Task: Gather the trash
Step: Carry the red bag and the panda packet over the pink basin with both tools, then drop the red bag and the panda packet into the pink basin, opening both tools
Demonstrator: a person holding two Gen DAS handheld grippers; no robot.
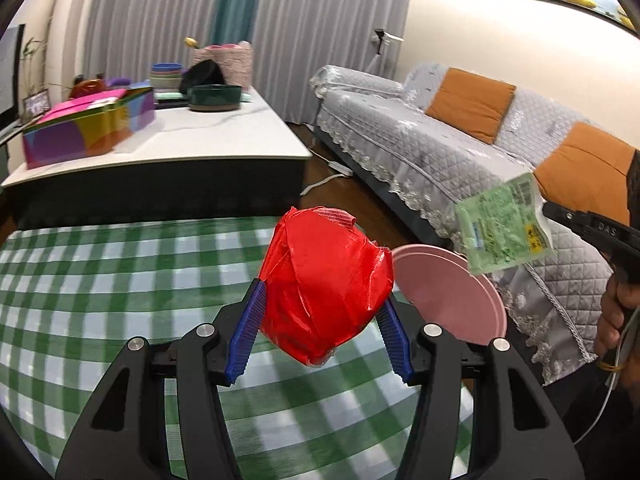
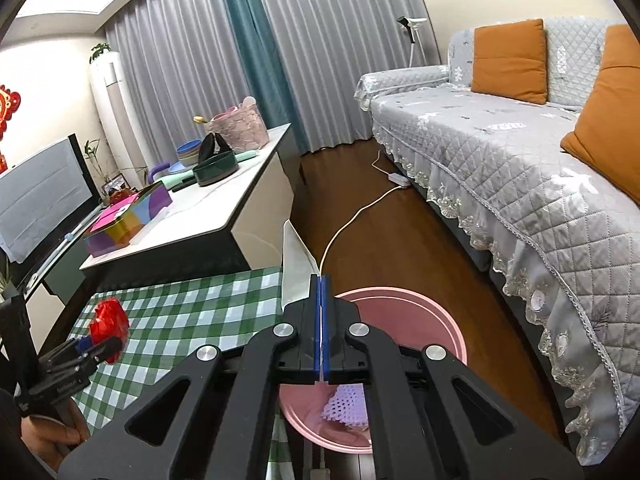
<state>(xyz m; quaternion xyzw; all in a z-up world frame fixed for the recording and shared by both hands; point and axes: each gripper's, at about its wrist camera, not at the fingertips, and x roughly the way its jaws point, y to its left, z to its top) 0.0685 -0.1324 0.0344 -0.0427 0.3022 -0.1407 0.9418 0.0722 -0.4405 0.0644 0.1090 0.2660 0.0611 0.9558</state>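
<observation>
**Over the checked cloth, both grippers carry trash**

Above the right edge of the green checked tablecloth (image 1: 120, 280), a crumpled red wrapper (image 1: 326, 284) sits between the blue pads of the left gripper (image 1: 320, 300), whose jaws stand about half open and press on it from both sides, holding it clear of the cloth. Just beyond the wrapper, off the cloth's right edge, a pink bin (image 1: 452, 292) stands on the wooden floor with a pale purple knitted piece (image 2: 348, 404) inside it. The right gripper (image 2: 321, 280) is fully closed on the corner of a green printed packet (image 1: 504, 228), which hangs in the air above the bin. Further out are a white table (image 1: 180, 136) with a colourful box (image 1: 88, 128) near its front left corner, and a grey quilted sofa (image 1: 440, 140) with orange cushions (image 1: 470, 104)
</observation>
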